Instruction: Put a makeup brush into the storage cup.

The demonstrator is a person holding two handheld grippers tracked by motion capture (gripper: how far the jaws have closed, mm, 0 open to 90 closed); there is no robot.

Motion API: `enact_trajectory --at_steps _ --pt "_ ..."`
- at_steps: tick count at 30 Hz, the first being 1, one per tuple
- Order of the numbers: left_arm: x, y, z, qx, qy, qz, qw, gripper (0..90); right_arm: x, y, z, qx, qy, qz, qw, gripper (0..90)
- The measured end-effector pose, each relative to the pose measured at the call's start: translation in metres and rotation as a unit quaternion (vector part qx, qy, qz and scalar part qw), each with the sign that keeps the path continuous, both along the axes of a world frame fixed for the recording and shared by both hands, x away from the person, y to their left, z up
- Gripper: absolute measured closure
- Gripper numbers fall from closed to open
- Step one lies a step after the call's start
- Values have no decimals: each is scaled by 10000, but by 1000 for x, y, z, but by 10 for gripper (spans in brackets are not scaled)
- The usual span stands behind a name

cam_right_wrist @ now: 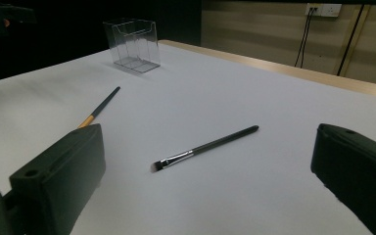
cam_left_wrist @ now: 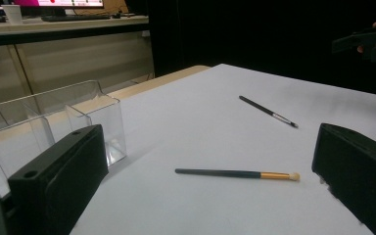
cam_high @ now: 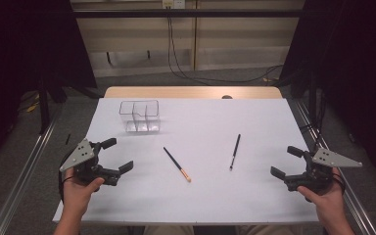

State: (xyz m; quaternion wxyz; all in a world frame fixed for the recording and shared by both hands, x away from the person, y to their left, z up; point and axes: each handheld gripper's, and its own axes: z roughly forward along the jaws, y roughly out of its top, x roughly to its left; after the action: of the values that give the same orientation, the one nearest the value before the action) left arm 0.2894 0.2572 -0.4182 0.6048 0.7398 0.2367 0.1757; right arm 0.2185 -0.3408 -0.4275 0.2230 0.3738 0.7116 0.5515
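Both brushes lie between the spread, empty left tongs (cam_high: 116,155) and right tongs (cam_high: 286,161): gold brush (cam_high: 177,165) nearer left, black brush (cam_high: 234,152) nearer right.

Two makeup brushes lie on the white table (cam_high: 254,196): one gold-ferruled brush (cam_high: 177,164) and one silver-ferruled brush (cam_high: 234,152). One clear acrylic organizer (cam_high: 139,116) stands there, apparently with three compartments. Two handheld grippers: left gripper (cam_high: 116,155), right gripper (cam_high: 286,161).

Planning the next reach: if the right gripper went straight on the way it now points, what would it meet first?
Most likely the silver-banded brush, which lies on the white table between the right gripper's open jaws and just ahead of them. Depth is hard to judge; held level, the gripper might pass over it.
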Motion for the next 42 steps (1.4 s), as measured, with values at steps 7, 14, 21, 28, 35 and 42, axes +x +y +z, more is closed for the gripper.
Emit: enact_trajectory --at_steps 7,14,21,28,35,42 --pt "1 -2 1 -25 -11 -13 10000 0 0 0 0 7 12 5 10000 0" --pt "4 -7 3 -29 -24 -57 10000 0 1 0 0 17 3 22 10000 0" --pt "8 -20 3 1 12 -199 9998 0 3 2 0 20 18 56 10000 0" --pt "17 -36 2 12 48 -329 9994 0 4 2 -1 53 12 36 10000 0" --pt "29 -51 1 -116 49 -420 9990 0 7 2 -1 82 8 29 10000 0" --pt "36 -60 1 -179 28 -469 9987 0 10 5 -2 60 12 86 9999 0"
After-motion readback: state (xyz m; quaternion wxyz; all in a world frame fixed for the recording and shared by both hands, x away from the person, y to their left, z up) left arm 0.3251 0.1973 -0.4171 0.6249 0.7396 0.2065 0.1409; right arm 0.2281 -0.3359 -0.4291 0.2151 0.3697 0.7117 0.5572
